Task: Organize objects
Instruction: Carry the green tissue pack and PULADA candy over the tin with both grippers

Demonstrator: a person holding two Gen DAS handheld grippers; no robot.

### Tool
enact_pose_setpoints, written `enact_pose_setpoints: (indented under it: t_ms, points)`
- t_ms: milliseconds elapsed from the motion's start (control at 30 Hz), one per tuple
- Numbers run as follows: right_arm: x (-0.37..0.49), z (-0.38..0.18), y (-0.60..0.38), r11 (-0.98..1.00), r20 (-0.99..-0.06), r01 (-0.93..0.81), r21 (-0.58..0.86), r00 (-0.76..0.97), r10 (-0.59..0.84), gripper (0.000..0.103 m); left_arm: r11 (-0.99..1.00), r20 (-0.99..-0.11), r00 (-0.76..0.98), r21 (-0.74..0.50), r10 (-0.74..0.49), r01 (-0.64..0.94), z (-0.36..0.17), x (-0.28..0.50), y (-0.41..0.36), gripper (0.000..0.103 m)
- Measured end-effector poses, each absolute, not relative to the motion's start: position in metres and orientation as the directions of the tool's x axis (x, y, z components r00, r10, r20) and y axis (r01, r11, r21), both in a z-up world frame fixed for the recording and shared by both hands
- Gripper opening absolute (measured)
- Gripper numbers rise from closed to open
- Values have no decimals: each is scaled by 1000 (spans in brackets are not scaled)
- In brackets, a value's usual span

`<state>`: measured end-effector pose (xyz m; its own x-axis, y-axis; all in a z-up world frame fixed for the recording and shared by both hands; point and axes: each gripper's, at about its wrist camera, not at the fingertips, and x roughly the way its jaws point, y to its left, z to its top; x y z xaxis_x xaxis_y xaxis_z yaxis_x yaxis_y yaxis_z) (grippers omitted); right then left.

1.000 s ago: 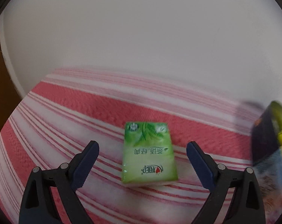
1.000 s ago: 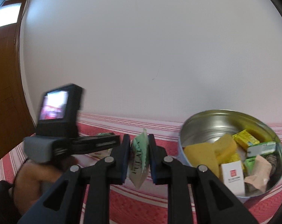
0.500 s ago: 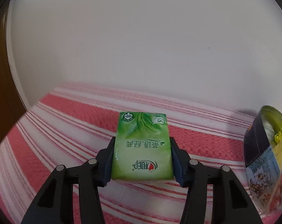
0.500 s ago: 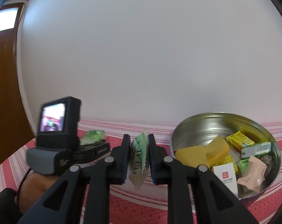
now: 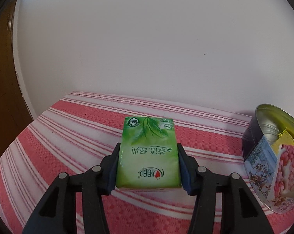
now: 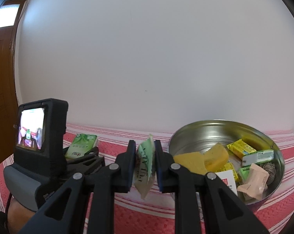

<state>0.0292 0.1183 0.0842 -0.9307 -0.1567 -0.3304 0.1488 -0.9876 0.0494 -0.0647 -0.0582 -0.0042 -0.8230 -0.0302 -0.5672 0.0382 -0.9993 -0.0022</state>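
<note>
The left gripper [image 5: 148,165] clamps a green tissue pack [image 5: 148,154] above the red-striped table [image 5: 69,136], while the right gripper [image 6: 145,167] pinches a green sachet [image 6: 145,165] just beside the round tin [image 6: 195,134] of small packets.

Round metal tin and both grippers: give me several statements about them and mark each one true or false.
1. The left gripper is shut on the green tissue pack. True.
2. The right gripper is open and holds nothing. False: it is shut on a small green-and-white sachet.
3. The round metal tin already holds several items, among them a yellow sponge. True.
4. The tin's lid is on. False: the tin is open at the top.
5. The tin stands on a red-and-white striped cloth. True.
</note>
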Motion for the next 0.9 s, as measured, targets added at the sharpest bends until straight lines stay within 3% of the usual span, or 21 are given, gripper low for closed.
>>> enact_pose_setpoints:
  t_ms: [900]
  points:
    - [77,110,161,-991,-274,116,68,-953,-130,18,-1000,-539,-842,-8,-7,14,6,-11,-16,54]
